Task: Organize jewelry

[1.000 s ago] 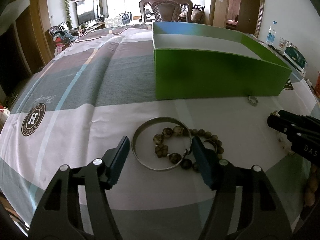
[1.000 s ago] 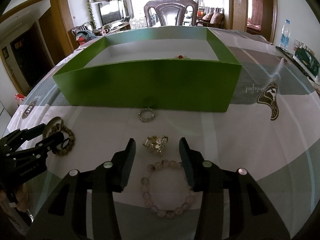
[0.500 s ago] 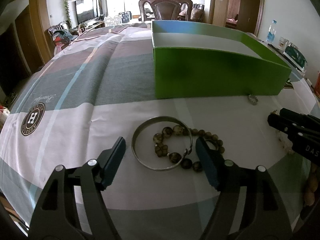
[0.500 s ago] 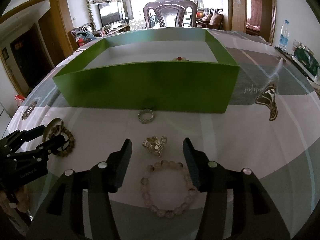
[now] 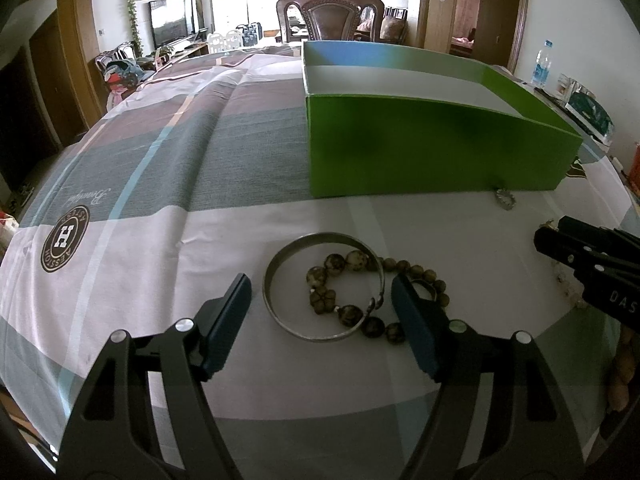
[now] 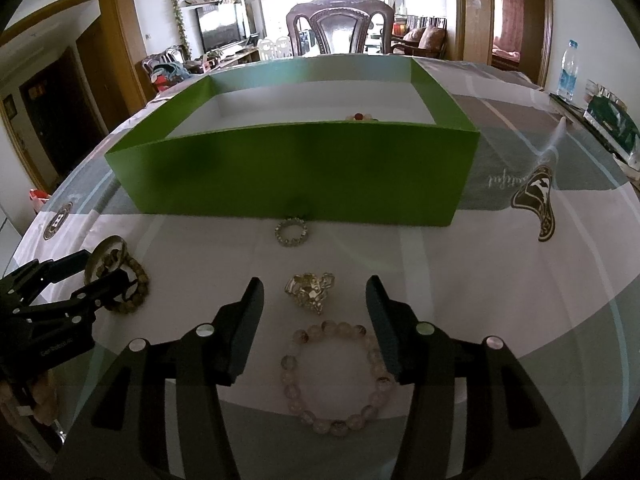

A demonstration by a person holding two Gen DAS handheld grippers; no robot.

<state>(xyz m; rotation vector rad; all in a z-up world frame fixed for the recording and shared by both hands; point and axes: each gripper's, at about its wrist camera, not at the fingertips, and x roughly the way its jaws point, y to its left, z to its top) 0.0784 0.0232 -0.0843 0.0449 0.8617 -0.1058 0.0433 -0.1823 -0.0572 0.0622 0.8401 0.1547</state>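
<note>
While one beaded piece already lies in the box, the bangle, beads, ring, brooch and bracelet wait on the cloth before both grippers, spread and empty.

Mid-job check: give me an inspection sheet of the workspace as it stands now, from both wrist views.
Surface: patterned tablecloth, flat.
Job's things: green box, a few beads visible inside; silver bangle overlapping a dark bead bracelet and a brown bead bracelet; pale bead bracelet; gold piece; small beaded ring by the box wall.
Clutter: water bottle at the far edge.
Grippers: left gripper open, straddling the bangle; right gripper open around the gold piece; neither holds anything.
Cables: nothing seen.
Surroundings: wooden chair, television.
</note>
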